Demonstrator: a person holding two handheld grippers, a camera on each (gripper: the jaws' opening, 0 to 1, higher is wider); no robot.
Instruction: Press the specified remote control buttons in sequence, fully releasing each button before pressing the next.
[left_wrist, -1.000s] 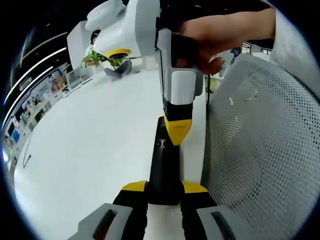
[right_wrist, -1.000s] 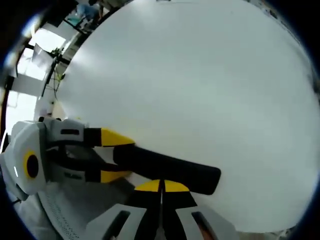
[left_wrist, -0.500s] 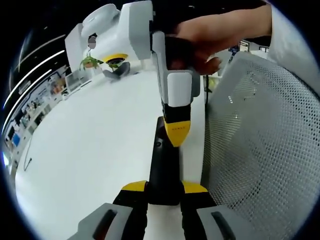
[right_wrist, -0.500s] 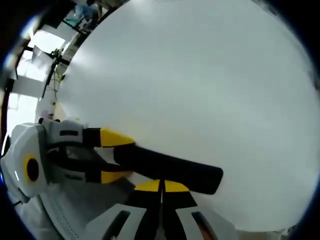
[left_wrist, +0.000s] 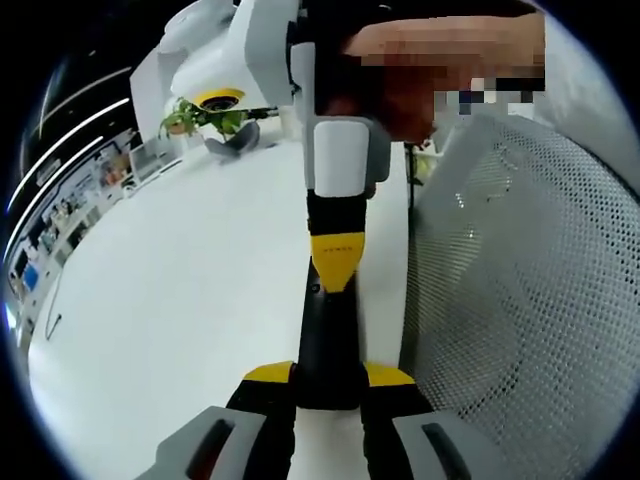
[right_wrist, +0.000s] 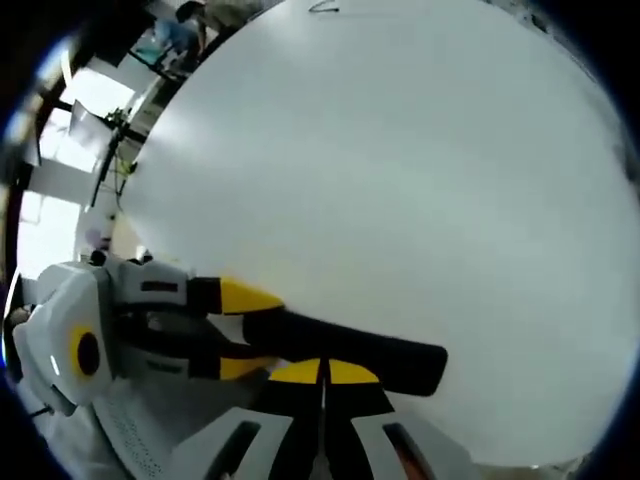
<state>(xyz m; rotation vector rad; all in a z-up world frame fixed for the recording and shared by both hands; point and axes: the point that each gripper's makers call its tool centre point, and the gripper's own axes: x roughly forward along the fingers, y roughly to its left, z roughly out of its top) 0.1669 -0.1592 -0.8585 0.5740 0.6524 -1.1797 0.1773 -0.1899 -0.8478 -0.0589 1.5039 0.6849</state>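
Remote held end-on by the left gripper, right gripper's closed tip poised over its button face

The remote control (left_wrist: 328, 330) lies on the white surface (left_wrist: 180, 290) with its long axis running straight away from the left gripper (left_wrist: 328, 378), whose jaws are clamped on its near end; the right gripper (left_wrist: 333, 262) comes down from above with its jaws together, the yellow tip at the far half of the button face, contact too fine to tell; in the right gripper view the remote control (right_wrist: 345, 345) crosses just ahead of the right gripper (right_wrist: 322, 372), so the pressing arm is the nearer one; a white mesh chair back (left_wrist: 520, 300) stands just beside the surface edge.
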